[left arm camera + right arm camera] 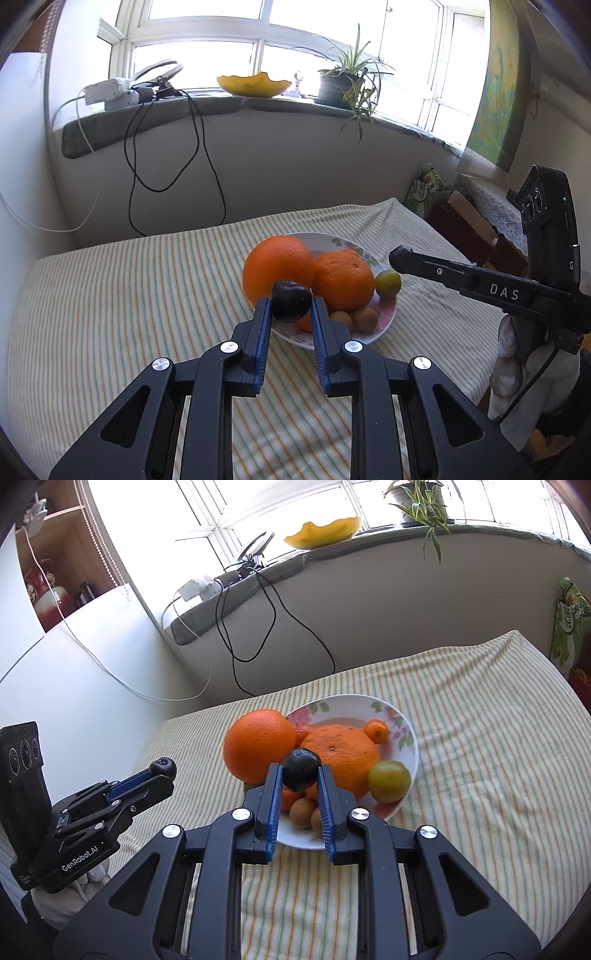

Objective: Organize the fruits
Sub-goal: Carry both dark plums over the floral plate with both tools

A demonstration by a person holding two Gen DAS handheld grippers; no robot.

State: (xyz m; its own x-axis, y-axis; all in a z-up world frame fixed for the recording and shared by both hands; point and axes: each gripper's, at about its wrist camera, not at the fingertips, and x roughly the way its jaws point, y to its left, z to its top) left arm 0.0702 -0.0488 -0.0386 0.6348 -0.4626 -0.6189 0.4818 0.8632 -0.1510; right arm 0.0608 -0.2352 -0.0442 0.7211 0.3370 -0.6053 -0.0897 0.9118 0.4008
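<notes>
The flowered plate (408, 716) is the landmark; everything is placed against it, going from its left side to its right.

Left of the plate, the left gripper (290, 301) holds a dark plum (290, 301) pinched between its blue pads at the very tips, the jaws closed only as far as the fruit's width; it hovers at the plate's near-left rim, probably so the plum can be dropped among the other fruit. In the right wrist view that same gripper (162, 768) stands well left of the plate, plum at its tip.

On the plate's left half sits a big orange (258, 746), overhanging the rim; beside it, at the middle, a rougher second orange (341, 758); they take the centre, I judge, because they are bulkiest. Behind them sits a small mandarin (376, 731); in front, at the near rim, two tan longan-like fruits (303, 812); on the right edge, one green-yellow plum (389, 781).

The right gripper (300, 775) grips a second dark plum (301, 770) the same way, over the plate's near side.

Count: two oranges, two dark plums, two tan fruits, one green plum, one mandarin clearly, with further small orange pieces partly hidden.
</notes>
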